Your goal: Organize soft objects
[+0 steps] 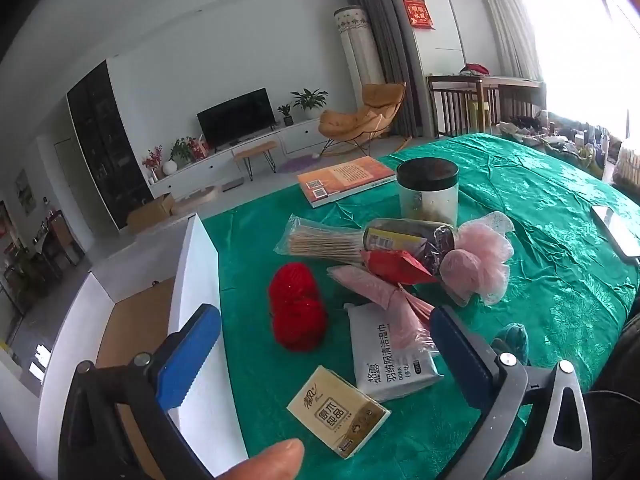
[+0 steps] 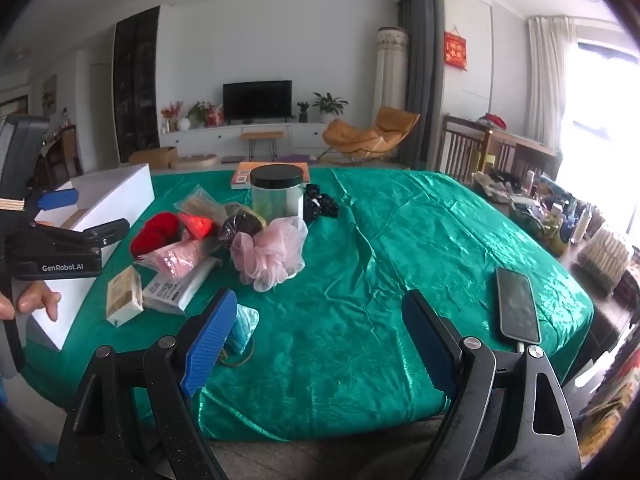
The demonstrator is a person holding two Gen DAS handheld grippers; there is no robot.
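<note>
Left gripper point(image 1: 320, 340) hovers above the near-left part of the table, jaws spread wide, nothing between the pads; a fingertip point(image 1: 276, 458) shows at the bottom edge of the left wrist view. Right gripper point(image 2: 316, 332) also spread wide and empty, over bare green tablecloth point(image 2: 380, 260) at the near edge. Soft items lie in a loose cluster left of centre: red yarn ball point(image 1: 296, 306) just beside the white box point(image 1: 200, 264); pink mesh bath pouf point(image 2: 272, 254) at the right side of the cluster; pink bagged item point(image 1: 384, 296) between them, touching the white wet-wipe pack point(image 1: 394, 354). A small beige tissue pack point(image 1: 340, 410) lies nearest the left gripper. Behind the cluster: a bag of sticks point(image 1: 320, 240), a clear jar with black lid point(image 2: 277, 196), an orange book point(image 1: 344, 180) at the far edge. A small teal packet point(image 2: 244, 328) lies just beside the right gripper's left finger. A phone point(image 2: 518, 304) lies well apart, to the right. The white box stands open at the table's left edge.
</note>
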